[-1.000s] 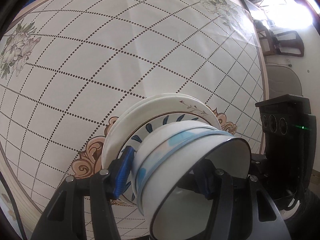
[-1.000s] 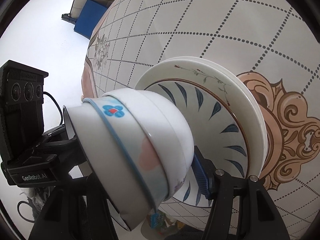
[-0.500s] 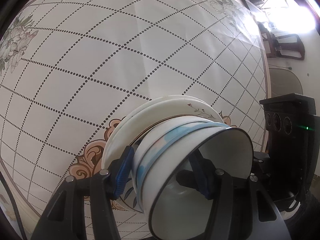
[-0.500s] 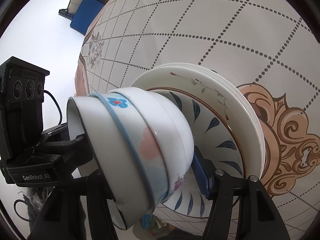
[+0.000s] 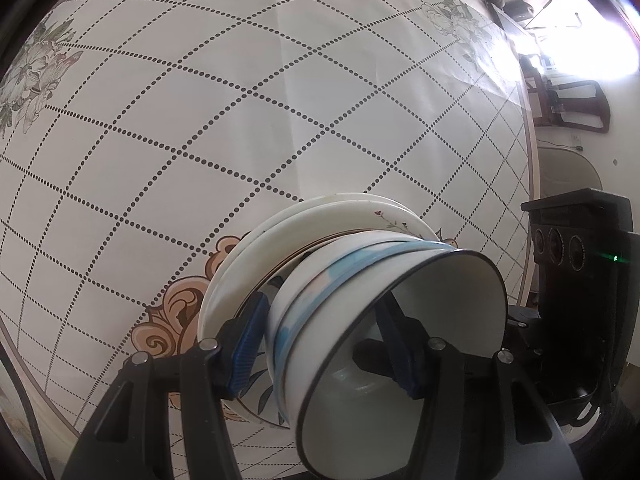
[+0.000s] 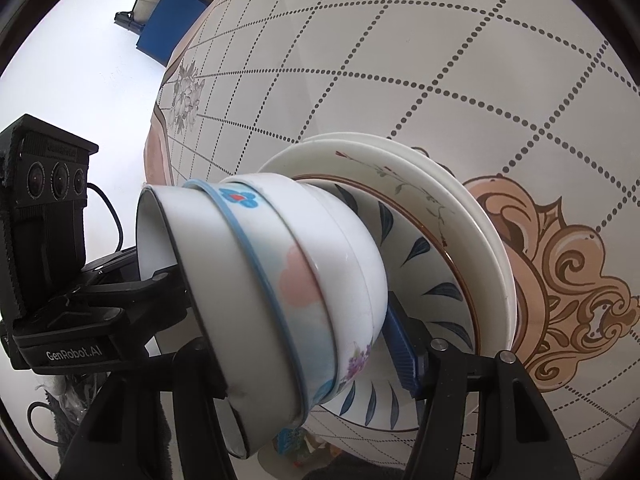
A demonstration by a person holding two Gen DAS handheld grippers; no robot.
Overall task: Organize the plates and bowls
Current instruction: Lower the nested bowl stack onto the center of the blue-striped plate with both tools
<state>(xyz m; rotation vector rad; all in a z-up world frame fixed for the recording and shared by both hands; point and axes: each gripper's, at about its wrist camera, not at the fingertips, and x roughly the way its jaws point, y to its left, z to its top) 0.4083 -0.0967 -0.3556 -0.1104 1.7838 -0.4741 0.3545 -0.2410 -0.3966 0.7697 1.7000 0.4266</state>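
Observation:
Three nested bowls (image 5: 400, 280) (image 6: 280, 272), the outer ones with a blue band and pink flower print, tilt over a pile of plates (image 5: 304, 236) (image 6: 420, 184) on the dotted tablecloth (image 5: 240, 100). The top plate (image 6: 436, 276) has blue leaf marks. My left gripper (image 5: 324, 340) is shut on the bowls' wall, one blue pad (image 5: 250, 336) outside and the other inside. From the opposite side my right gripper (image 6: 296, 344) clamps the same stack, with one pad (image 6: 402, 348) under the base and its other finger hidden inside. Whether the bowls touch the plates is hidden.
The table's near edge runs just behind the plates, with white floor (image 6: 80, 60) beyond. A blue box (image 6: 172, 36) lies on that floor. A dark wooden chair (image 5: 572, 104) stands past the table's far right. Each gripper's black camera body (image 5: 576, 280) (image 6: 48, 216) shows in the other's view.
The bowls now cover more of the blue-leaf plate in the left wrist view. Both grips on the stack are unchanged, and both views have shifted only slightly.

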